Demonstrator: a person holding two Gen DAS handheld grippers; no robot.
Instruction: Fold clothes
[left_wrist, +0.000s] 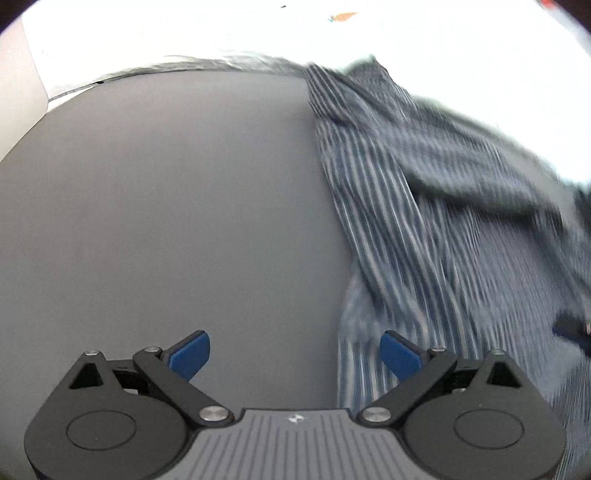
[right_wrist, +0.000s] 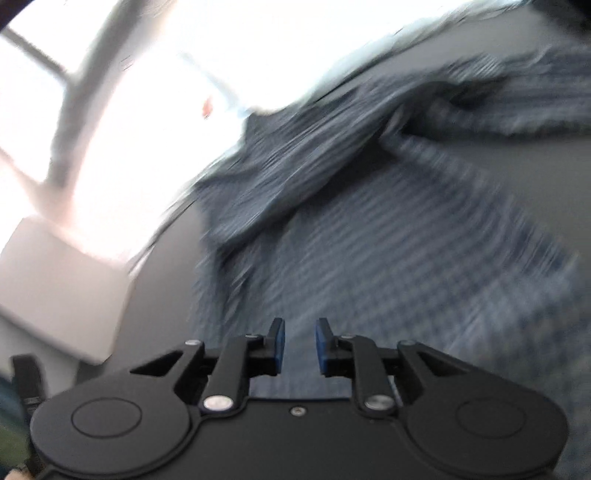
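Left wrist view: left hand-held gripper (left_wrist: 294, 353), black w/ blue pads, spread wide open, nothing between the pads. Hovers over bare part of smooth dark grey table (left_wrist: 177, 206). Left blue pad (left_wrist: 192, 354) over plain table surface; right blue pad (left_wrist: 400, 354) at edge of crumpled blue-and-white striped shirt (left_wrist: 424, 229). Shirt spread over right half of table, bunched & creased, running from far table edge down to near corner beside gripper body. Darker fold across upper right of shirt. Fabric motion-blurred, esp. on right. Far side past table rim very bright, washed out; small orange mark (left_wrist: 345, 16) up top, too small to ID. Pale flat surface (left_wrist: 22, 85) at far left beyond table rim.

Right wrist view: heavy blur throughout. Right hand-held gripper (right_wrist: 300, 345), black w/ blue pads, nearly closed, narrow gap left between pads, no cloth visibly caught in gap. Same striped shirt (right_wrist: 369, 236) right in front & under the fingers, filling centre & right of frame; thick fold (right_wrist: 295, 162) running diagonally across it. Grey table (right_wrist: 524, 158) visible at right past the fold & in a strip at left. Pale box-like shape (right_wrist: 62, 295) lower left off table edge. Background overexposed white w/ grey bars (right_wrist: 81, 85), likely window frame.
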